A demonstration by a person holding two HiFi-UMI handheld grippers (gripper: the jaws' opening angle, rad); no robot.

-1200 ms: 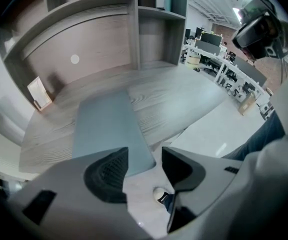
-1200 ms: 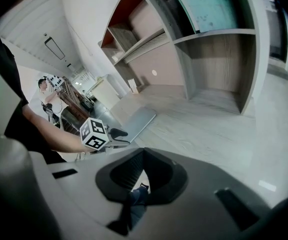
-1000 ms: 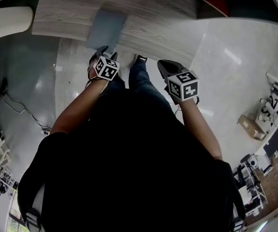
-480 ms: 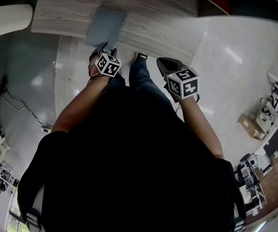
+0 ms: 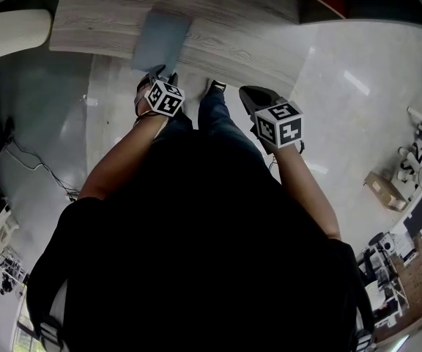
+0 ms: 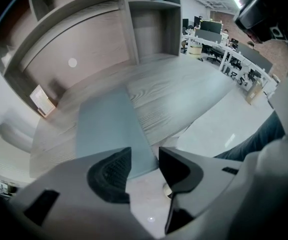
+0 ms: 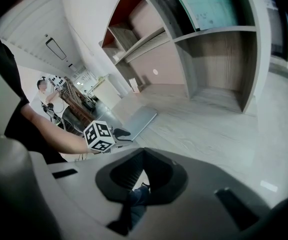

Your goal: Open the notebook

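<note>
Notebook [image 5: 161, 39] shut, upper left of head view, overhanging desk [image 5: 240, 28] edge, likely to expose the cover lip. Left gripper [image 5: 158, 74] at that corner, jaws apart, just been closing, corner in gap, unpinched. Right gripper [image 5: 247, 95] closed empty, parked centre, clear

— What's the desk [image 5: 226, 28] made of, from where you sit?
— I read it as grey-washed wood, matt, with the grain showing along it. The notebook [image 5: 160, 39] on the desk has a smooth, matt blue-grey cover.
— And below the desk?
— I see the floor [image 5: 343, 101]: pale, polished, glossy with light glare. My right gripper [image 7: 143, 156] looks like matt grey plastic; its pads [image 7: 127, 176] are black and ribbed.
</note>
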